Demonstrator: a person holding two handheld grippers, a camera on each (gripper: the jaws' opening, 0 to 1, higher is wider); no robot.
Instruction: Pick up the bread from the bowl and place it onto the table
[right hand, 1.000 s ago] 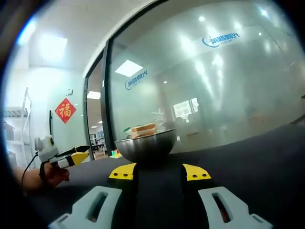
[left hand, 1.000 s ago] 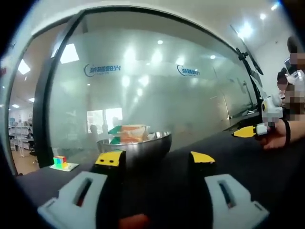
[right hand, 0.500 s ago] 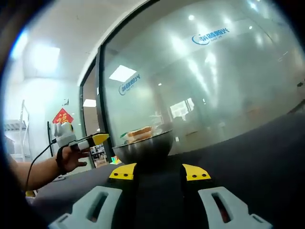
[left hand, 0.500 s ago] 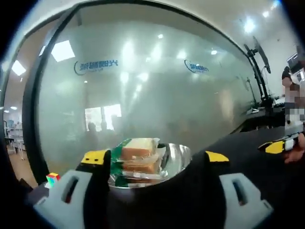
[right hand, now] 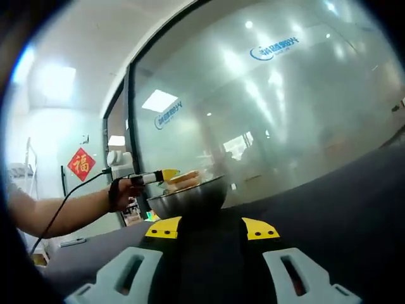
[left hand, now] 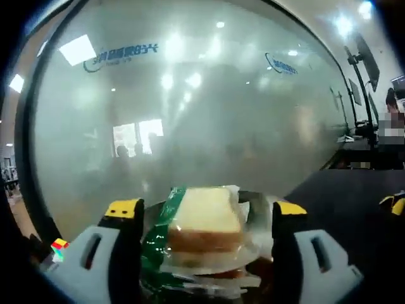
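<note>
In the left gripper view, the wrapped bread point(left hand: 205, 231) sits between the spread jaws of the left gripper point(left hand: 204, 212), with a narrow gap at each yellow tip. Straight ahead the frosted glass wall point(left hand: 209, 126) closes the way.

In the right gripper view, dark table point(right hand: 342, 190) lies open ahead and rightward of the right gripper point(right hand: 211, 228); the steel bowl point(right hand: 188, 197) stands ahead, the left gripper point(right hand: 166, 175) over its rim.

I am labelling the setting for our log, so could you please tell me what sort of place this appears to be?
Probably an office. A frosted glass partition wall carries a blue printed logo, recessed ceiling light panels glow beyond it, and a red diamond-shaped paper decoration hangs on the white wall. A shiny steel bowl sits on the dark tabletop.
</note>
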